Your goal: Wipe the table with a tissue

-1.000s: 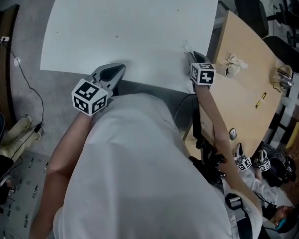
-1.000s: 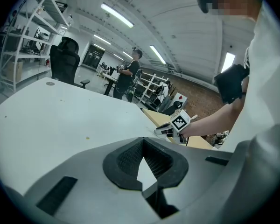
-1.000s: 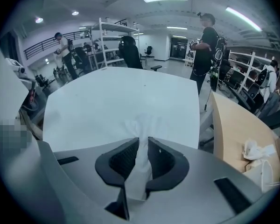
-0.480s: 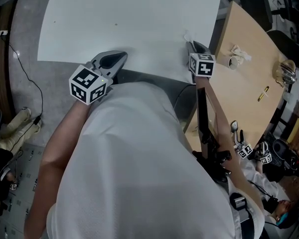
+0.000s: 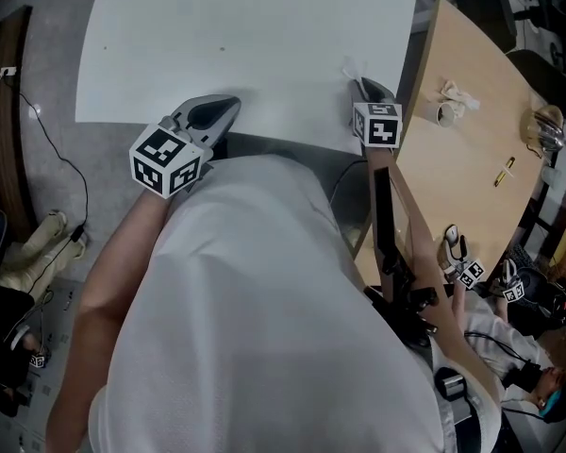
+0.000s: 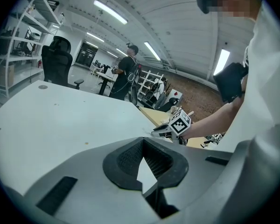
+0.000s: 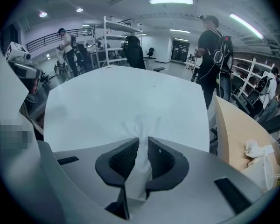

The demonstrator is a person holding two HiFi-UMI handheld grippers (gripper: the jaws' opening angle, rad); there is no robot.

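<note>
Tissue [image 7: 140,164]: white and crumpled, it runs up between the pads of the right gripper [image 7: 141,141], and its loose end spreads past the tips onto the white table [image 7: 130,94]. In the head view the tissue [image 5: 352,71] shows as a small white tuft on the table's surface, just inside the near right corner.

Right gripper [image 5: 364,87]: jaws clamped on the tissue, the pads held slightly apart by the paper. It points steeply down at the table [image 5: 245,26] from the near right corner. Its marker cube [image 5: 379,125] sits just off the table's near edge.

Left gripper [image 5: 228,104]: it lies at the table's near edge, left of the right gripper, with its tips just over the edge. In the left gripper view its tips [image 6: 143,140] meet, leaving only a small wedge of table surface [image 6: 60,120] visible behind them. Nothing is held. Its marker cube [image 5: 167,168] is off the table, on the person's side.

Surroundings: a wooden table [image 5: 462,177] stands just beside the white table's right edge, with a second crumpled tissue [image 5: 453,93] on it. A standing person [image 7: 213,41] is beyond the white table's far right side. A few small dark specks [image 5: 220,48] mark the white surface.
</note>
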